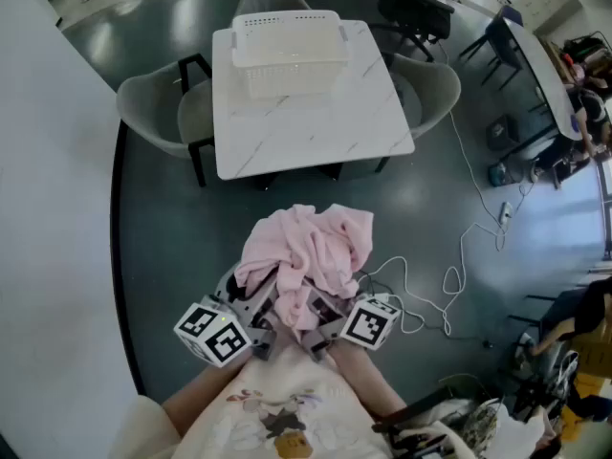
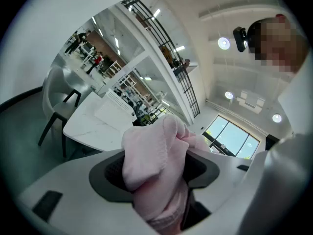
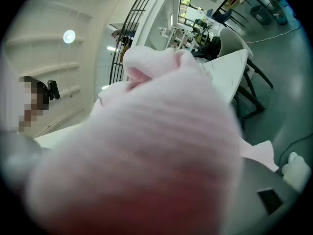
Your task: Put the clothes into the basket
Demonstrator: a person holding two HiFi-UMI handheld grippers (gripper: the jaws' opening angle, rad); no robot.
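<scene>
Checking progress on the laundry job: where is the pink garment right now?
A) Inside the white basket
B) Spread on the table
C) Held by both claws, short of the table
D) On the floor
C: the pink garment is bunched in the left claw and right claw, and the basket on the table shows no pink.

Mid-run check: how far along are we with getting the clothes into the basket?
Done: the pink garment is picked up off the floor. In hand: left tongs and right tongs both grip it. Remaining: carry it to the white basket on the marble table ahead and drop it in; the basket looks empty.
</scene>
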